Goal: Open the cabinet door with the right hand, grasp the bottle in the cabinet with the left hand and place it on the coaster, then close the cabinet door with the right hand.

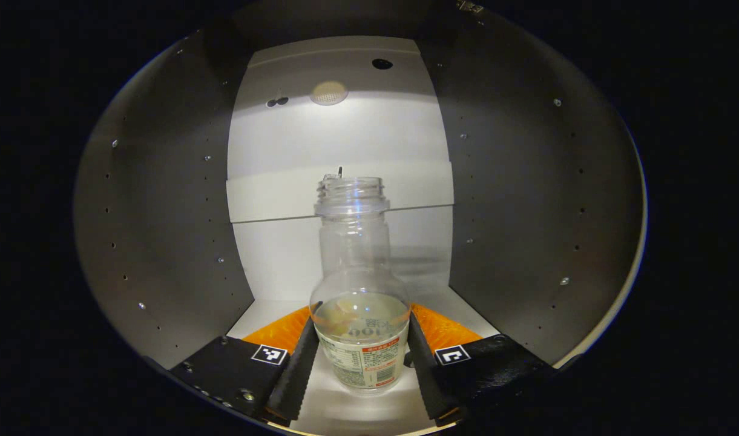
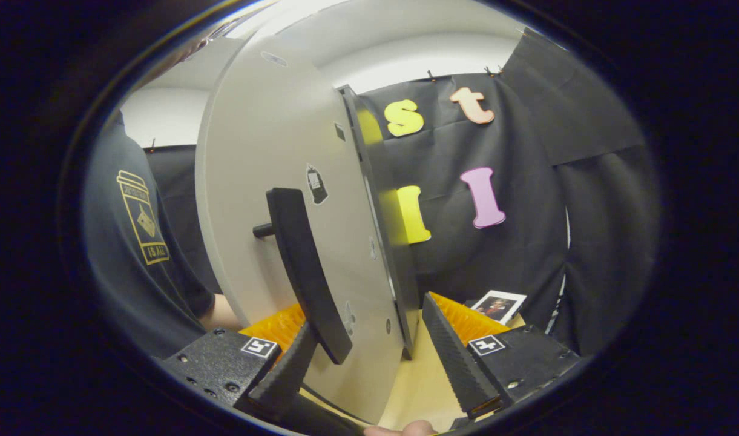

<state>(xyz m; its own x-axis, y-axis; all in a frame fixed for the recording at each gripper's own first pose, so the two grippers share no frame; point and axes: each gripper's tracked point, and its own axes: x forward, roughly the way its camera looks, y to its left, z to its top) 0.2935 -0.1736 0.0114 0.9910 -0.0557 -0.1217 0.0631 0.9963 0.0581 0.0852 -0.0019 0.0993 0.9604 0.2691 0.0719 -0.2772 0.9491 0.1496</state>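
A clear, capless bottle (image 1: 358, 284) with a little pale liquid and a label stands on the white floor of the cabinet (image 1: 339, 139). My left gripper (image 1: 362, 315) reaches inside the cabinet, and both fingers (image 1: 296, 369) press on the bottle's lower body from either side. In the right gripper view the white cabinet door (image 2: 266, 181) stands open, seen nearly edge-on. Its black bar handle (image 2: 302, 266) ends between the fingers of my right gripper (image 2: 369, 318), close to the left finger. That gripper is open, and the door's edge also lies in the gap.
Grey cabinet side walls (image 1: 163, 212) with rows of shelf-pin holes close in on both sides of the bottle. A person in a dark shirt (image 2: 133, 242) stands left of the door. A small photo card (image 2: 498, 306) lies on the pale wooden table (image 2: 420, 381).
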